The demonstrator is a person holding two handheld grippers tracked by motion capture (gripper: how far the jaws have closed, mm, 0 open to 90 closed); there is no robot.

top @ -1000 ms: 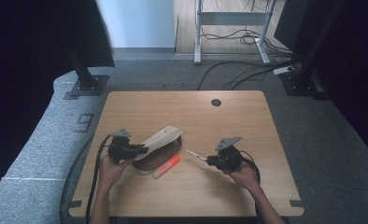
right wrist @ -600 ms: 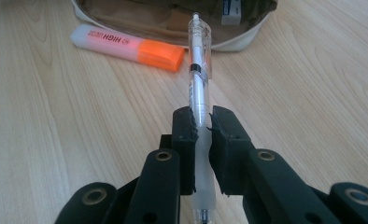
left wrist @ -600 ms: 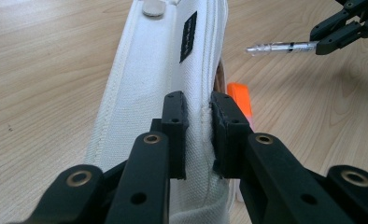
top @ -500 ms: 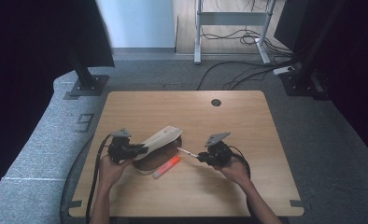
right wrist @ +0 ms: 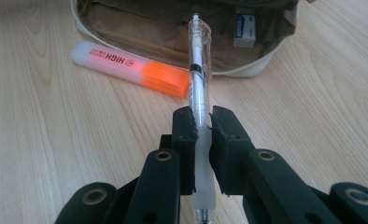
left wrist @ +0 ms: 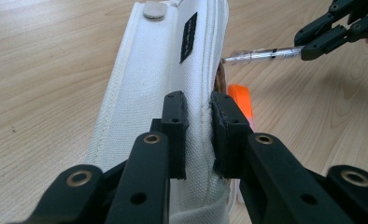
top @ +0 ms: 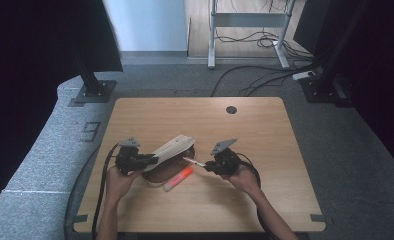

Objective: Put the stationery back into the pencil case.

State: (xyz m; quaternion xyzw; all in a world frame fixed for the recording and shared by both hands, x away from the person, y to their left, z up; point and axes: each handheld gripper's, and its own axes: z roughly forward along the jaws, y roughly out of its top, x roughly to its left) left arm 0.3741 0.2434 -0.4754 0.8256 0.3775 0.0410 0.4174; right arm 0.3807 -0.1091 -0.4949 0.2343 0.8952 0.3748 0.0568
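A white fabric pencil case (top: 172, 148) (left wrist: 168, 74) with a brown lining (right wrist: 140, 28) lies open on the wooden table. My left gripper (top: 146, 161) (left wrist: 198, 126) is shut on the case's upper edge and holds that flap raised. My right gripper (top: 209, 166) (right wrist: 200, 140) is shut on a clear plastic pen (right wrist: 198, 70) (top: 194, 161) (left wrist: 261, 56). The pen's tip points at the case's opening, just short of it. An orange highlighter (top: 178, 178) (right wrist: 130, 67) (left wrist: 240, 100) lies on the table in front of the opening. A small white eraser (right wrist: 244, 26) sits inside the case.
The wooden table (top: 265, 145) has a round cable hole (top: 231, 109) near its far edge. Cables trail from both grippers toward the near edge. Grey carpet, stand bases and a metal frame surround the table.
My right gripper has carried the pen leftward toward the case's opening. The left gripper and the case have stayed put.
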